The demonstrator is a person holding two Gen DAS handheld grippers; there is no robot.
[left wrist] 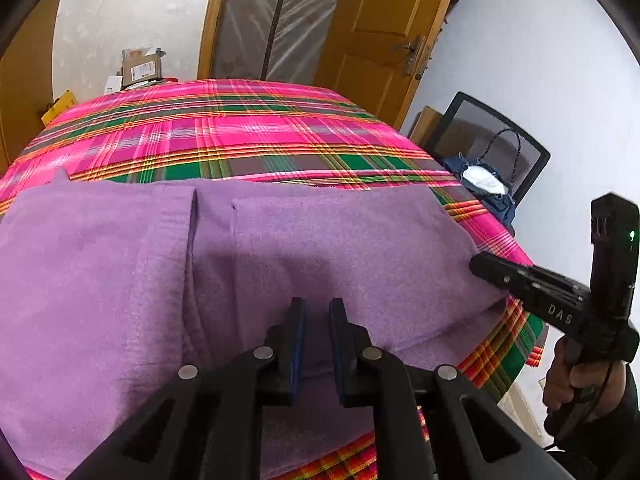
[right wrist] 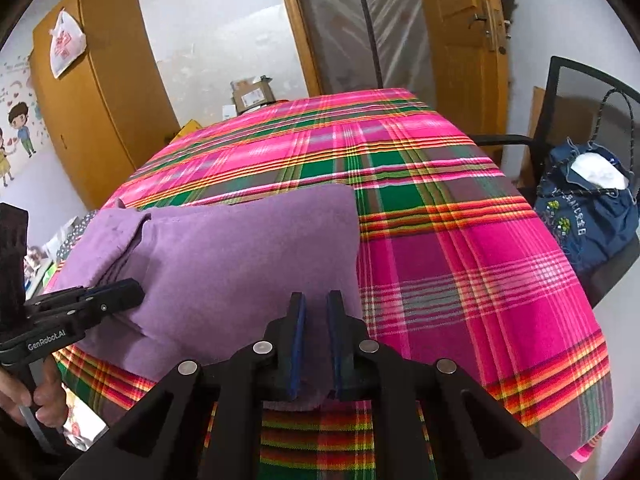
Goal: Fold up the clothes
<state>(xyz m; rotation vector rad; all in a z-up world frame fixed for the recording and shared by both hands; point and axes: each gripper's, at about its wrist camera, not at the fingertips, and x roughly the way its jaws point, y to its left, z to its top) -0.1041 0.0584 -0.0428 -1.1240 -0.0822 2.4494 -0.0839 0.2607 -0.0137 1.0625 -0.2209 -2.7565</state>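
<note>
Bedcover: you see a pink and green plaid sheet [right wrist: 460, 240] spread flat.
Chair: your blue bag [right wrist: 588, 216] sits on it.
Wardrobe: a plastic bag [right wrist: 66, 42] hangs there.
Doorway: the wooden door [left wrist: 384, 28] stands open.

The purple garment [left wrist: 120, 280] runs past the picture's left edge.

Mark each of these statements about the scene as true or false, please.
1. The purple cloth lies on a plaid cover. True.
2. The cloth is spread as a single flat layer. False: it is folded, with layered edges showing.
3. A blue bag sits on the chair. True.
4. Both grippers are far from the cloth. False: the left gripper and right gripper are at its near edge.
</note>
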